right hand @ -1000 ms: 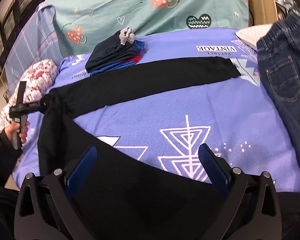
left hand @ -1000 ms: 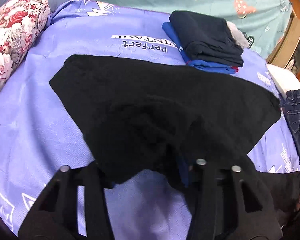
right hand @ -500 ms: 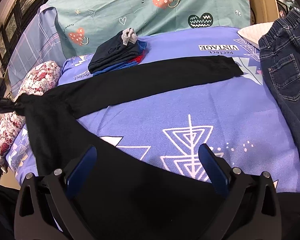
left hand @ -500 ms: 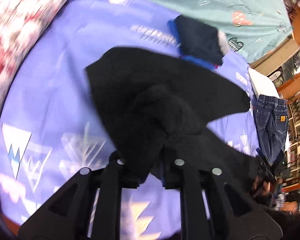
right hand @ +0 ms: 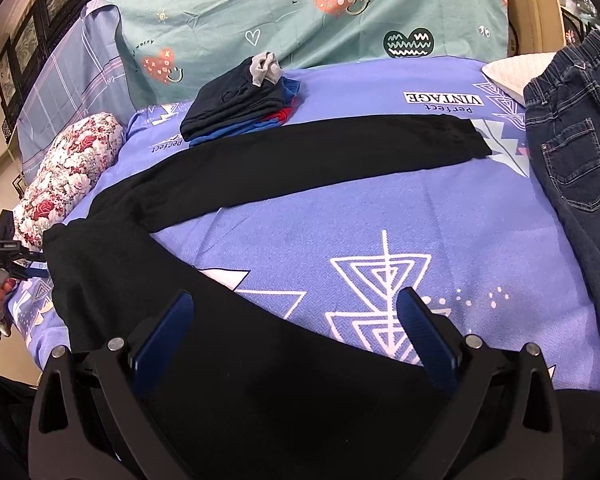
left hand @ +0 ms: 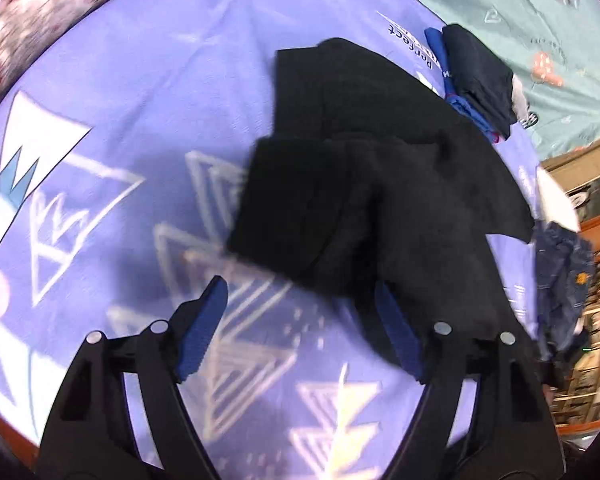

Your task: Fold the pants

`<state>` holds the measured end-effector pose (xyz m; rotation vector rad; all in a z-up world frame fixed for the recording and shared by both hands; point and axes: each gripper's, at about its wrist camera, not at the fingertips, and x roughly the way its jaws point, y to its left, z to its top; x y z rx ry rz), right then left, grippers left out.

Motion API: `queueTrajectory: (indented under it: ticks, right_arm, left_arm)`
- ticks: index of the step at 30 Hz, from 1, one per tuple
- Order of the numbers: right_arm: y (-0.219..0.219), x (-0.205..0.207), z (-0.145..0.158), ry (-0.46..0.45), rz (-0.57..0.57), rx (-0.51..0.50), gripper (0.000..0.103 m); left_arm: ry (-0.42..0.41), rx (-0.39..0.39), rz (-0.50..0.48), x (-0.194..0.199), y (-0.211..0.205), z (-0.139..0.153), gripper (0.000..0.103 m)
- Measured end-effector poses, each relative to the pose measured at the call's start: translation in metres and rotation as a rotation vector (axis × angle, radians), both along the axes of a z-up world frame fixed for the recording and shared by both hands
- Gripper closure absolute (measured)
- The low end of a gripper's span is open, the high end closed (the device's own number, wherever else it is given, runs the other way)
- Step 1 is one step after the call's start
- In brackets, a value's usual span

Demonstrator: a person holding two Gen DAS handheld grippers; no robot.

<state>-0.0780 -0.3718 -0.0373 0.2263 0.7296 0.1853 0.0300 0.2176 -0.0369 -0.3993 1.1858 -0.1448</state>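
A purple bedsheet (right hand: 380, 216) is seen spread over the bed, with open sheet between the two legs of the black pants (right hand: 300, 160) and more bare sheet to the left of the cloth in the left wrist view. The bed's near left edge is seen beside the left gripper (left hand: 300, 316). The far side is taken by a folded stack (right hand: 236, 100), the left side by a floral pillow (right hand: 64, 168), and the right side by jeans (right hand: 572, 152).

The left gripper is held wide, its jaws having just been opening; nothing is clamped, and the pants' edge lies just ahead of the blue pads (left hand: 202, 328), apart from them. The right gripper (right hand: 296, 332) is also held wide, above black cloth near the front edge; contact with the cloth cannot be told.

The pants are laid in a V: one leg stretched flat across the bed toward the jeans, the other running along the front under the right gripper. At the left end, the cloth is doubled over itself.
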Motion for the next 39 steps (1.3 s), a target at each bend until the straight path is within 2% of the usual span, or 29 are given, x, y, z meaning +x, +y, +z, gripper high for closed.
queueTrajectory:
  ticks: [2, 3, 4, 5, 6, 8, 9, 10, 12, 13, 14, 15, 17, 20, 24, 26, 27, 30, 31, 32, 34, 36, 38, 39]
  right_arm:
    - [0.0, -0.001, 0.0, -0.006, 0.001, -0.002, 0.001]
    - [0.0, -0.001, 0.001, -0.009, 0.001, -0.002, 0.001]
    - [-0.001, -0.002, 0.001, -0.012, 0.001, 0.0, 0.001]
    - [-0.002, -0.002, 0.001, -0.015, 0.0, 0.005, 0.001]
    - [-0.003, -0.002, 0.0, -0.014, -0.001, 0.01, 0.001]
    - [-0.005, -0.001, 0.0, -0.01, -0.003, 0.02, 0.001]
    - [-0.005, -0.001, 0.0, -0.01, -0.005, 0.026, 0.001]
    - [-0.006, -0.002, 0.0, -0.011, -0.008, 0.031, 0.001]
    - [-0.009, -0.002, -0.001, -0.015, -0.013, 0.046, 0.001]
    - [-0.01, -0.002, -0.001, -0.016, -0.014, 0.052, 0.001]
    - [-0.011, -0.003, -0.002, -0.017, -0.016, 0.063, 0.001]
    - [-0.013, -0.003, -0.002, -0.018, -0.018, 0.07, 0.001]
    - [-0.013, -0.003, -0.002, -0.017, -0.015, 0.079, 0.001]
    - [-0.012, -0.003, -0.002, -0.018, -0.004, 0.078, 0.001]
    - [-0.012, -0.003, -0.002, -0.02, 0.0, 0.082, 0.001]
    - [-0.012, -0.003, -0.002, -0.018, 0.005, 0.081, 0.001]
    - [-0.011, -0.003, -0.002, -0.018, 0.006, 0.078, 0.001]
    - [-0.01, -0.003, -0.002, -0.016, 0.007, 0.07, 0.001]
    - [-0.01, -0.003, -0.002, -0.018, 0.005, 0.069, 0.001]
    - [-0.011, -0.004, -0.001, -0.021, 0.001, 0.069, 0.001]
    - [-0.012, -0.006, -0.001, -0.028, -0.007, 0.072, 0.001]
    - [-0.013, -0.006, -0.001, -0.026, -0.012, 0.075, 0.001]
    - [-0.014, -0.005, -0.002, -0.025, -0.012, 0.078, 0.001]
    - [-0.014, -0.005, -0.002, -0.024, -0.014, 0.08, 0.001]
  left_arm:
    - [-0.029, 0.039, -0.005, 0.014, -0.01, -0.002, 0.026]
    - [-0.033, 0.045, -0.011, 0.021, -0.014, -0.001, 0.029]
    - [-0.036, 0.046, -0.019, 0.032, -0.019, 0.006, 0.044]
    - [-0.041, 0.04, -0.024, 0.038, -0.022, 0.014, 0.051]
    - [-0.039, 0.008, -0.019, 0.048, -0.02, 0.026, 0.056]
    - [-0.006, -0.146, -0.023, 0.064, -0.025, 0.05, 0.058]
    - [-0.007, -0.201, -0.039, 0.069, -0.028, 0.064, 0.053]
    - [-0.022, -0.225, -0.043, 0.072, -0.029, 0.075, 0.041]
    - [-0.074, -0.279, -0.043, 0.07, -0.028, 0.097, 0.024]
    - [-0.09, -0.29, -0.045, 0.068, -0.026, 0.103, 0.021]
    - [-0.104, -0.282, -0.049, 0.067, -0.026, 0.105, 0.02]
    - [-0.109, -0.256, -0.047, 0.065, -0.024, 0.103, 0.014]
    - [-0.04, -0.199, -0.005, 0.06, -0.014, 0.076, 0.013]
    - [0.065, -0.178, 0.038, 0.046, 0.001, 0.033, 0.016]
    - [0.038, -0.155, -0.005, 0.015, 0.01, 0.018, 0.016]
    - [0.029, -0.066, -0.048, 0.012, 0.002, 0.013, 0.016]
    - [0.029, 0.012, -0.058, 0.015, -0.004, 0.007, 0.018]
    - [-0.017, 0.197, -0.076, 0.034, -0.025, 0.003, 0.029]
    - [-0.045, 0.238, -0.073, 0.04, -0.032, 0.004, 0.033]
    - [-0.073, 0.248, -0.07, 0.048, -0.038, 0.008, 0.037]
    - [-0.122, 0.249, -0.089, 0.064, -0.053, 0.02, 0.053]
    - [-0.153, 0.226, -0.117, 0.077, -0.07, 0.032, 0.058]
    - [-0.137, 0.1, -0.139, 0.094, -0.079, 0.043, 0.064]
    - [-0.121, 0.062, -0.14, 0.101, -0.076, 0.045, 0.065]
